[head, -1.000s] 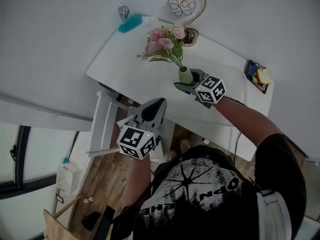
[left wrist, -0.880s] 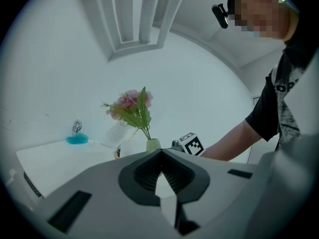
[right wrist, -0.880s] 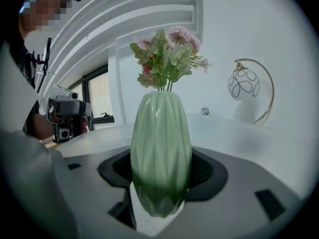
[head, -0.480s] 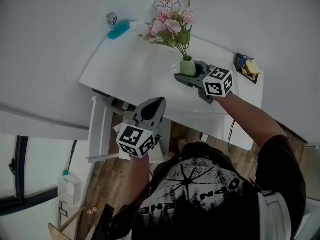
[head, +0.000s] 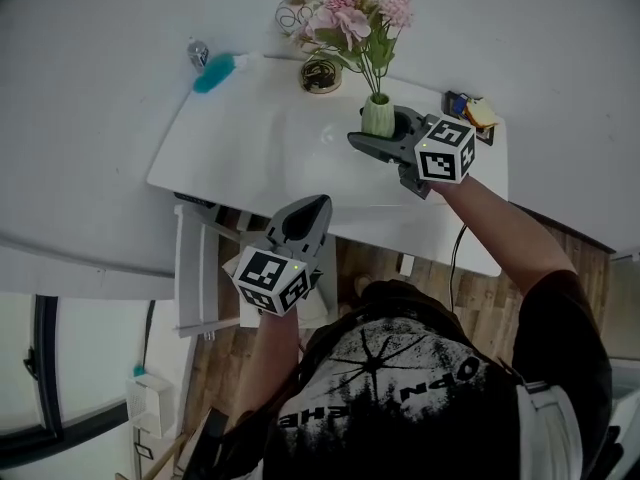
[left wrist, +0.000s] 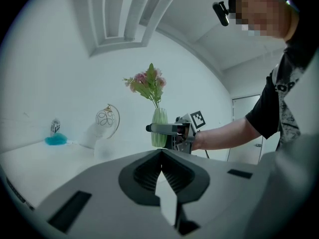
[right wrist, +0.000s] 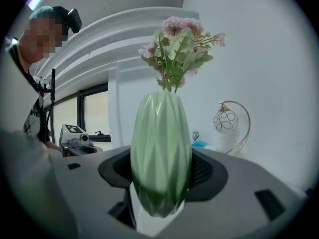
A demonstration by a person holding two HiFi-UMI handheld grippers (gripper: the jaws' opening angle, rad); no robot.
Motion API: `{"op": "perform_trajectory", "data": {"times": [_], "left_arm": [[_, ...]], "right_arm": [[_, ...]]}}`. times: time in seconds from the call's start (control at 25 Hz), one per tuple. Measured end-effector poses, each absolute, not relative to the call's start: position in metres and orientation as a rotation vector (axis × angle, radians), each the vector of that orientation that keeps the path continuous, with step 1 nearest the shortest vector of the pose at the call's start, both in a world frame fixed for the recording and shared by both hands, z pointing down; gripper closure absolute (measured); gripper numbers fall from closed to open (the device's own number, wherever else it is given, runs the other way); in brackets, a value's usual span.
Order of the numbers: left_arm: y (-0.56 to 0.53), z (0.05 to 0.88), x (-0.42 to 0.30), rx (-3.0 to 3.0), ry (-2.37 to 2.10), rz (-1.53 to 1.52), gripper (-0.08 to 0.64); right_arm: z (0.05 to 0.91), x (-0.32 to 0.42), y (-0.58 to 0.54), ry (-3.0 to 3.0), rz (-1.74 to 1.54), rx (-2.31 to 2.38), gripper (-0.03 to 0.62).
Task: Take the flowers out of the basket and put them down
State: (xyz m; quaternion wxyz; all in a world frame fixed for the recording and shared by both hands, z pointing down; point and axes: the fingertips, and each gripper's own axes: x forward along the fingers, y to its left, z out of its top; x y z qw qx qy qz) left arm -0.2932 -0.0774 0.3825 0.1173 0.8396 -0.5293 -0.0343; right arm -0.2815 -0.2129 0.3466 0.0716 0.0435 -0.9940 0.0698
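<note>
Vase farther right, base hidden

I'm in a home, I think: a white table on a wood floor, a globe lamp at its far edge.

Vase foot: bottom of the ribbed pale-green ceramic vase hidden behind the right gripper (touching the white surface or not, unclear).
Tray: small dark corner tray, contents too small to tell.
</note>
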Motion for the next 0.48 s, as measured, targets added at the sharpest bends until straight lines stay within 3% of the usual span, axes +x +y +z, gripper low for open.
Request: {"op": "perform_trajectory", "data": {"times": [0.48], "left_arm": [[-0.082, 0.367, -0.235, 2.556, -1.439, -0.06, 0.548]], "right_arm": [[0.315, -0.214, -0.206, -3.047, 0.175, 0.254, 0.321]]}}
